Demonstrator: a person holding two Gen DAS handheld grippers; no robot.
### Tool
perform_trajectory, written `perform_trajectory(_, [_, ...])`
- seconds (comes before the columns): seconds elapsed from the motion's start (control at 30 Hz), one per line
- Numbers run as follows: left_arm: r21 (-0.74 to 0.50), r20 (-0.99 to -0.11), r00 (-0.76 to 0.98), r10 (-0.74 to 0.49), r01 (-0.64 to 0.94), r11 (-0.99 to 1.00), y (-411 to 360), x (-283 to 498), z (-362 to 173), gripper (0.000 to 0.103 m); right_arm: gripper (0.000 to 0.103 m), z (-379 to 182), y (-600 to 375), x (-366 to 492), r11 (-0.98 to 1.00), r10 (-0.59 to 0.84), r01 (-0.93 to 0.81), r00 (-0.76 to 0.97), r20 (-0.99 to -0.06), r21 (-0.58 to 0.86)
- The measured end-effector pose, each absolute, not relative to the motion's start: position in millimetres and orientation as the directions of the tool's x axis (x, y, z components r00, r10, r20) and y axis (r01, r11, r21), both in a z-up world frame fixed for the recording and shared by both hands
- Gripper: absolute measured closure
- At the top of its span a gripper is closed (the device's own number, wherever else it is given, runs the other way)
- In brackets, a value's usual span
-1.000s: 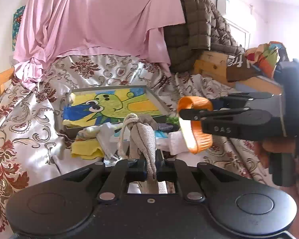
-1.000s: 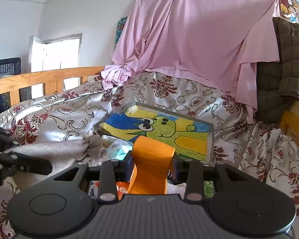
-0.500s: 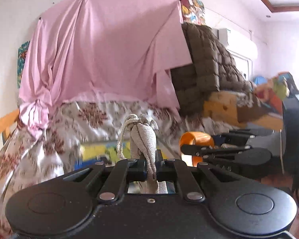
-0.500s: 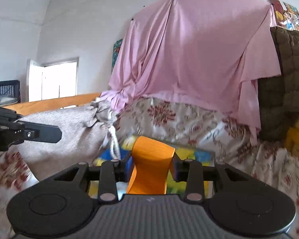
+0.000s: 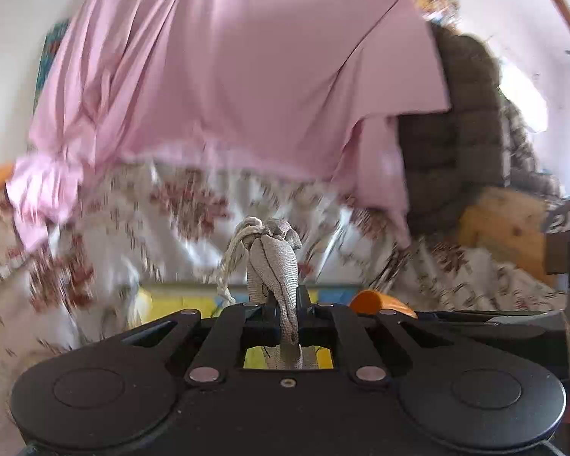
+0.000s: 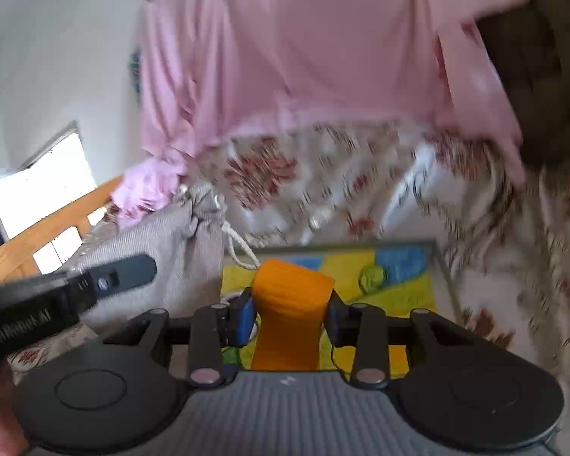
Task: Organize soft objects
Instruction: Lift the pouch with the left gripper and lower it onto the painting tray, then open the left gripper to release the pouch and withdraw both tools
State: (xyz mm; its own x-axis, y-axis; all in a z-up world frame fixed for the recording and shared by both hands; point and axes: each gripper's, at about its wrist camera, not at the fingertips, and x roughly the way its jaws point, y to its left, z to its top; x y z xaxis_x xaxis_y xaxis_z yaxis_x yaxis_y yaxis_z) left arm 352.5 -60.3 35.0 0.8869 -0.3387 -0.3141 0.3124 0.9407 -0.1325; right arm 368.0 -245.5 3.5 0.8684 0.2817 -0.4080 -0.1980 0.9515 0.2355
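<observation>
My left gripper (image 5: 281,304) is shut on the gathered neck of a grey drawstring bag (image 5: 273,258) and holds it up in the air; its white cord (image 5: 228,266) hangs to the left. In the right wrist view the bag (image 6: 163,243) hangs at the left beside the left gripper's finger (image 6: 114,277). My right gripper (image 6: 290,315) is shut on an orange ring-shaped band (image 6: 288,315), whose edge also shows in the left wrist view (image 5: 380,302). Both grippers are held above a tray with a yellow, blue and green cartoon picture (image 6: 395,269).
A floral bedspread (image 5: 140,228) covers the bed. A pink sheet (image 5: 228,76) hangs on the wall behind, and a brown quilted blanket (image 5: 456,144) is piled at the right. A wooden bed rail (image 6: 38,239) runs along the left.
Both grippers have tilted back down towards the bed with their loads, so the picture tray shows again. The views are blurred by motion. The right gripper sits lower in the left wrist view.
</observation>
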Motion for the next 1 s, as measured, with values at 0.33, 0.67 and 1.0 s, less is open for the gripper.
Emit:
perform_trajectory(0.33, [-0.271,-0.528,0.786,-0.321,0.202,0.941,-47,398,-24,0.094,0.058,-30,-248,399,0.943,0.282,-0.120,0.783,-0.554,0.310])
perform_trajectory(0.67, [-0.243,-0.574,0.778,-0.256,0.136,0.960,-39,372,-7,0.042,0.018,-11,-257,376,0.944,0.274,-0.105,0.781,-0.562,0.314])
perform_trajectory(1.0, [-0.230,-0.440,0.862,-0.251,0.162,0.960,-29,286,50,0.018,0.000,39,-269,288,0.943,0.267,-0.144,0.864,-0.427,0.299])
